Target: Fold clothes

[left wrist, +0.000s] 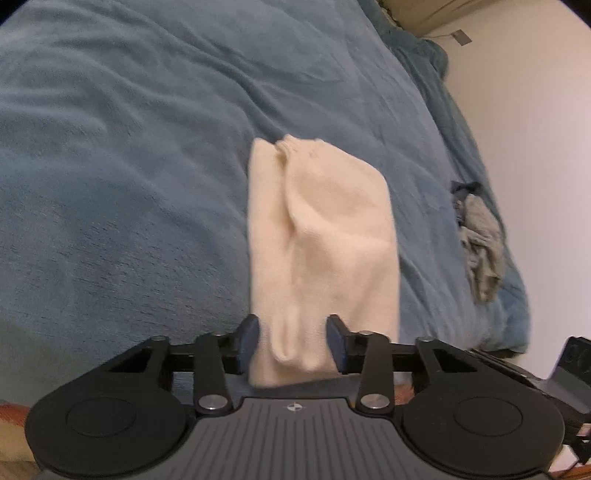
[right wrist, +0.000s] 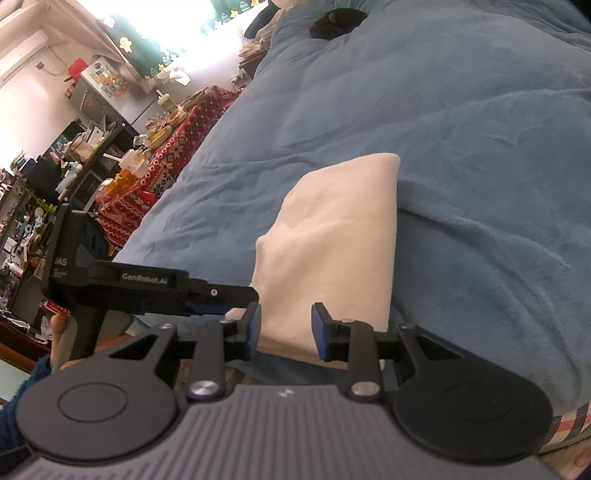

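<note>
A cream folded garment (left wrist: 332, 229) lies on the blue blanket (left wrist: 129, 147), with a raised crease running along its length. My left gripper (left wrist: 293, 343) straddles the garment's near end; its blue pads stand a little off the crease, so it is open. In the right wrist view the same cream garment (right wrist: 332, 236) lies flat as a thick folded stack. My right gripper (right wrist: 286, 330) hovers over its near edge, open, with flat cloth showing between and beyond the fingers. The left gripper's body (right wrist: 147, 284) reaches the garment's left side.
A crumpled grey garment (left wrist: 480, 243) lies at the bed's right edge by a pale wall (left wrist: 535, 129). Left of the bed stand a red patterned tablecloth (right wrist: 166, 158) and cluttered shelves (right wrist: 74, 158). A dark object (right wrist: 338, 20) sits at the bed's far end.
</note>
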`<move>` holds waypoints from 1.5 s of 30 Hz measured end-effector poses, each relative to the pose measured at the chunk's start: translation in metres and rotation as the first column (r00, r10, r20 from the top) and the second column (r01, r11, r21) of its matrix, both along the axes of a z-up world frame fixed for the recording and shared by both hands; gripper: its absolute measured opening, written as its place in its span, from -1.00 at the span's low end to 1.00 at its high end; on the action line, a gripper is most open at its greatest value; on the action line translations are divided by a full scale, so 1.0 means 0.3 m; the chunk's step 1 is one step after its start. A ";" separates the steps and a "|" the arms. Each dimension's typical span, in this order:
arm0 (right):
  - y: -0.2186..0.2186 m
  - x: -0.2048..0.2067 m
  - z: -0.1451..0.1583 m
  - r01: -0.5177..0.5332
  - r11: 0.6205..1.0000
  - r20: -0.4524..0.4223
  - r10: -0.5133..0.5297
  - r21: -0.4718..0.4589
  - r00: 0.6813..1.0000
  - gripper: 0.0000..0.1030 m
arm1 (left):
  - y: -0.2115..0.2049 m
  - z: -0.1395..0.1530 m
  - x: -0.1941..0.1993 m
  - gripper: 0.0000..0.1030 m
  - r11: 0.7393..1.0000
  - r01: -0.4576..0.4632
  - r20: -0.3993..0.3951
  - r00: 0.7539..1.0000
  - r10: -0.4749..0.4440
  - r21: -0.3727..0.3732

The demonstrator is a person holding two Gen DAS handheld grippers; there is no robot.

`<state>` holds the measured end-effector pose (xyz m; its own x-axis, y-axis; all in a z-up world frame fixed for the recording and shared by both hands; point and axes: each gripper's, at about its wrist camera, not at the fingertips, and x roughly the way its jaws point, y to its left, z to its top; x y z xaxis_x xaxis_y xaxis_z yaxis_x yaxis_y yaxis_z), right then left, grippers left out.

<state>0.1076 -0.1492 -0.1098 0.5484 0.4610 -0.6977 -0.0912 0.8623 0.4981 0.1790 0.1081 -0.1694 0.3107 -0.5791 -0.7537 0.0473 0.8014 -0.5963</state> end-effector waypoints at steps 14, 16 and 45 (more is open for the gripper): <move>0.009 -0.003 -0.009 -0.006 1.000 -0.005 0.006 0.008 1.000 -0.35 | 0.015 0.013 0.051 -0.48 0.994 -0.002 -0.026 1.000 -0.001 -0.111; 0.007 -0.003 -0.009 -0.005 1.000 -0.006 0.005 0.008 1.000 -0.35 | 0.007 0.008 0.045 -0.38 0.995 0.003 -0.020 1.000 -0.005 -0.096; 0.022 0.023 -0.025 0.001 1.000 -0.019 -0.001 0.026 1.000 -0.19 | -0.009 -0.033 0.015 -0.92 0.994 0.046 -0.037 0.998 -0.050 -0.097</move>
